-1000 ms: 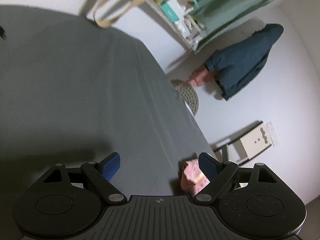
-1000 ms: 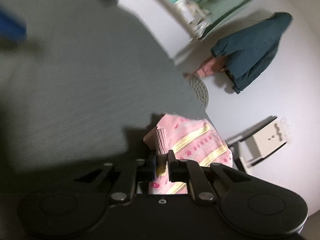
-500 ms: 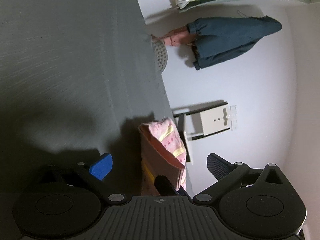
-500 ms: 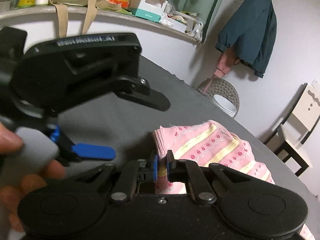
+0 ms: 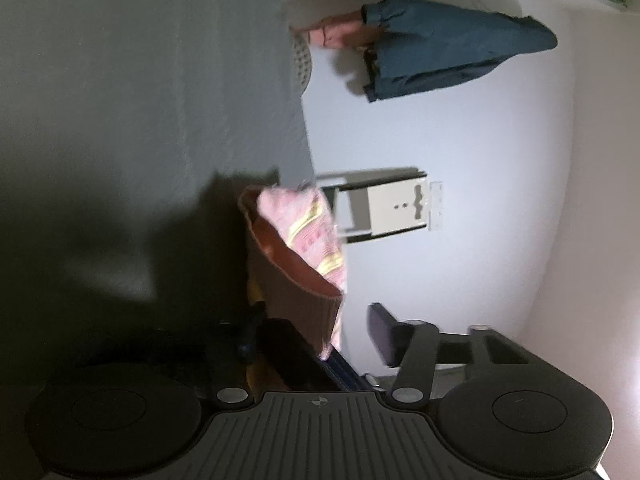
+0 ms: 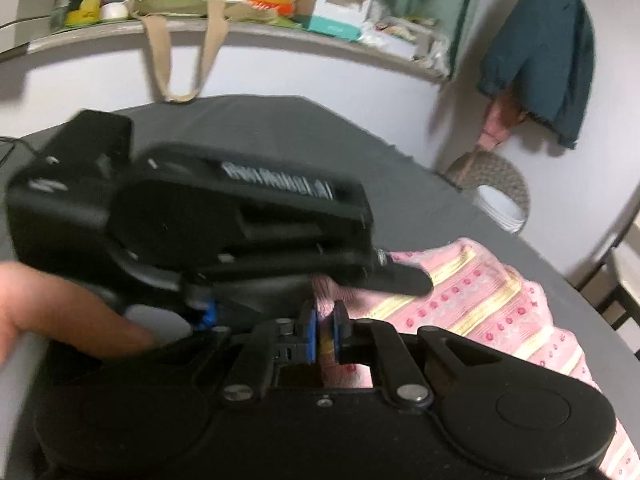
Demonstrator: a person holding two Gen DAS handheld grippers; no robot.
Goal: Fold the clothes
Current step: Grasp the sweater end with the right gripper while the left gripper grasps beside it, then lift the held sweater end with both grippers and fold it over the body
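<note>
A pink knitted garment (image 6: 472, 300) with yellow stripes and red dots lies at the right edge of the grey-covered table (image 6: 280, 128). My right gripper (image 6: 324, 330) is shut on its ribbed hem, which is pinched between the blue pads. My left gripper (image 5: 316, 334) is open and straddles the raised hem of the garment (image 5: 296, 252) just ahead of the right gripper. In the right wrist view its black finger (image 6: 400, 278) lies over the cloth, and a hand (image 6: 60, 312) holds it. Its other finger is lost in shadow in the left wrist view.
A wall shelf (image 6: 240, 28) behind the table carries a tote bag, a can and boxes. A teal jacket (image 6: 548, 40) hangs on the wall above a round woven chair back (image 6: 496, 176). A white chair (image 5: 396, 208) stands beyond the table's right edge.
My left gripper has swung round and closed in on the lifted hem, now right beside the right gripper. The right gripper keeps its hold on the garment.
</note>
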